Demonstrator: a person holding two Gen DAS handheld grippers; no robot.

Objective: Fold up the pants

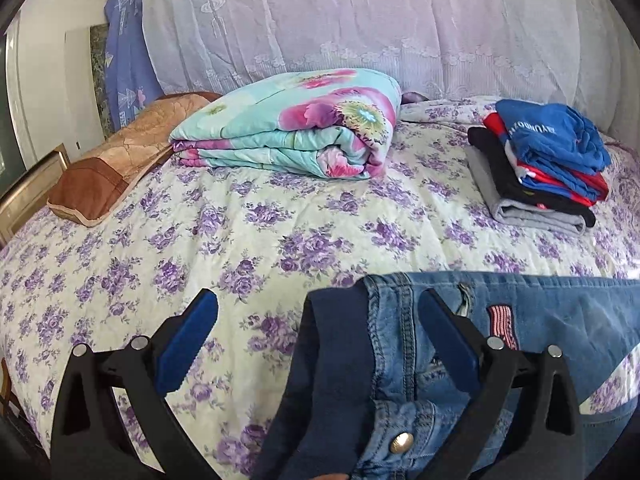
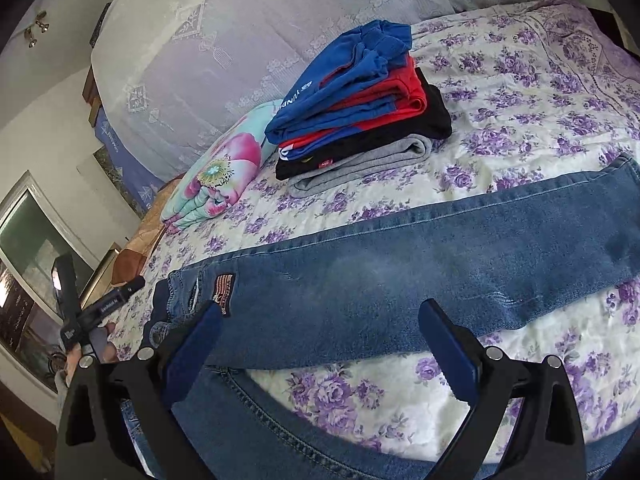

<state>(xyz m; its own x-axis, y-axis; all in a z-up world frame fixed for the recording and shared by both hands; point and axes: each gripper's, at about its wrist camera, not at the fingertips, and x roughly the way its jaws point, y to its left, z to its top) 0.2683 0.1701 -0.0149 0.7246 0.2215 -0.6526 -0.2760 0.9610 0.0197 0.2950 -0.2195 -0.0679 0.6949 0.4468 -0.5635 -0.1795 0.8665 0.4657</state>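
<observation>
Blue denim jeans (image 2: 400, 248) lie across the floral bedspread (image 2: 520, 100). One leg stretches to the right; the other leg (image 2: 280, 420) curves along the near edge. The waist, with a flag patch (image 2: 225, 292) and a metal button (image 1: 401, 442), is at the left end. My left gripper (image 1: 318, 304) is open, and the waistband with its dark lining (image 1: 332, 340) lies between the fingers, unpinched. My right gripper (image 2: 320, 308) is open over the thigh of the upper leg, holding nothing. At the far left a hand holds the left tool's black body (image 2: 96, 314).
A stack of folded clothes (image 1: 540, 160), blue on top, sits at the back right of the bed. A folded floral quilt (image 1: 288, 128) and a brown pillow (image 1: 112, 168) lie at the back left. A lace-covered headboard (image 1: 360, 20) rises behind.
</observation>
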